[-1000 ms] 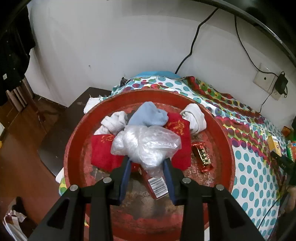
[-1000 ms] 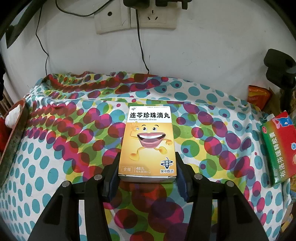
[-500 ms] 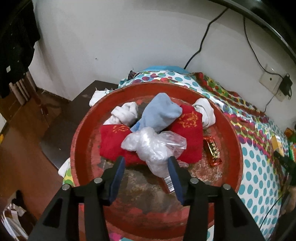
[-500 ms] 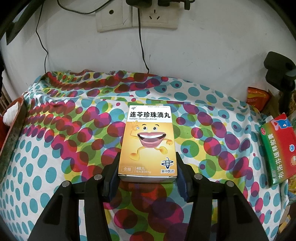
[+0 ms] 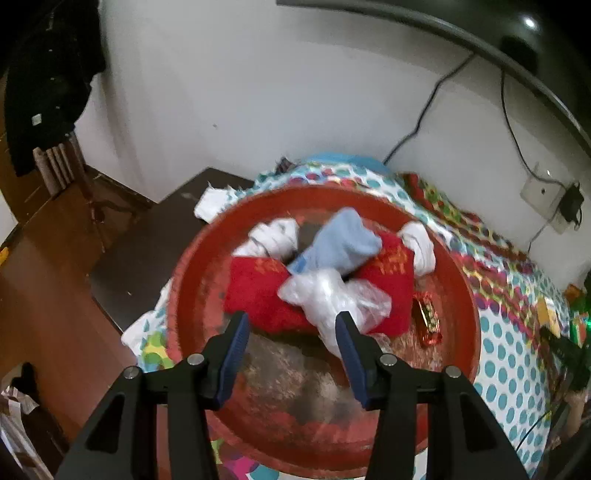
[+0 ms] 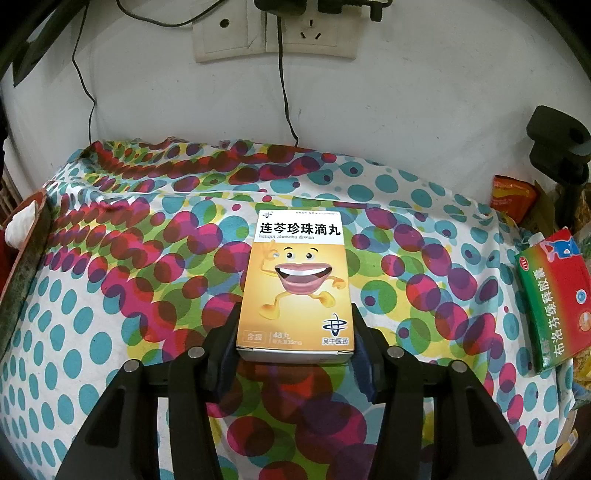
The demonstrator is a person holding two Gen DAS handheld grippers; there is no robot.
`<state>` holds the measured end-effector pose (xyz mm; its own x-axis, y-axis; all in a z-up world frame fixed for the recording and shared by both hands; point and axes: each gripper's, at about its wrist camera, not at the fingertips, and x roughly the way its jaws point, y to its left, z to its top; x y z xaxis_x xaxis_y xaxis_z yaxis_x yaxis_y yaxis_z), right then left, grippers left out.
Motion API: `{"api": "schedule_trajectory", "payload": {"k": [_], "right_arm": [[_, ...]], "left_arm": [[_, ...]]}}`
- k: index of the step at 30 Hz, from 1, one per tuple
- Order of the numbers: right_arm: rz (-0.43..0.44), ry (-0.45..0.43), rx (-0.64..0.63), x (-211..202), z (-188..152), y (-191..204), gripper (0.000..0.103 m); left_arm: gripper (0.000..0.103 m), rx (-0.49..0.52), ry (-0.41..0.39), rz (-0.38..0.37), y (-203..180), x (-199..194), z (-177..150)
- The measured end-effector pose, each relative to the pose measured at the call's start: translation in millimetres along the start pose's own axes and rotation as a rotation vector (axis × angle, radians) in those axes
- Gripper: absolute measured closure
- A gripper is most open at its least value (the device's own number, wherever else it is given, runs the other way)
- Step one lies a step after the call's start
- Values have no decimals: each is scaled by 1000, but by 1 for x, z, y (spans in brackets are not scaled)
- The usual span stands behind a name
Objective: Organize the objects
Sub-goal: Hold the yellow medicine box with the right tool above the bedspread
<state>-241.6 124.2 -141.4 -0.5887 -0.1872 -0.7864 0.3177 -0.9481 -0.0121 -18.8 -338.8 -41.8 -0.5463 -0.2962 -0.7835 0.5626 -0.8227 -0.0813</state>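
Note:
A crumpled clear plastic bag (image 5: pixel 328 295) lies on red cloths (image 5: pixel 255 291) inside the round red tray (image 5: pixel 177 295). My left gripper (image 5: pixel 291 319) hovers just in front of it, open, with nothing pressed between its blue pads; the bag's lower end sits by the right finger. A blue sock (image 5: pixel 340 243) and white socks (image 5: pixel 273 236) rest behind the bag. My right gripper (image 6: pixel 295 314) is shut on a yellow medicine box (image 6: pixel 295 280) with a cartoon mouth, held flat over the polka-dot cloth (image 6: pixel 110 295).
A red-gold wrapper (image 5: pixel 428 325) lies at the tray's right side. A green-and-red medicine box (image 6: pixel 554 295) and an orange packet (image 6: pixel 511 195) sit at the cloth's right edge. The tray's rim (image 6: pixel 22 266) shows at far left. Wall sockets (image 6: pixel 273 29) with cables hang behind.
My left gripper opened and let go of the plastic bag, then drew back from it. The bag now rests on the red cloths. The right gripper and its box stayed still.

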Motion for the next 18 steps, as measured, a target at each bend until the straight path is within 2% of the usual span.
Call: {"api": "schedule_trajectory", "payload": {"k": [4,11,15,18], "right_arm": [[-23,-4,-19,0,0,3,54],[-73,3,-17,-1,0,10,54],[-103,28,-23,-1,5,14,54],[-122,43,-16,-1,7,17,54]], "left_arm": [[53,-4,-34,8,3,-10,9],[53,21,-26,-6,1,-10,24],[53,37,-16,-8,7,-9,29],[53,43,21,1,14,-9,32]]}}
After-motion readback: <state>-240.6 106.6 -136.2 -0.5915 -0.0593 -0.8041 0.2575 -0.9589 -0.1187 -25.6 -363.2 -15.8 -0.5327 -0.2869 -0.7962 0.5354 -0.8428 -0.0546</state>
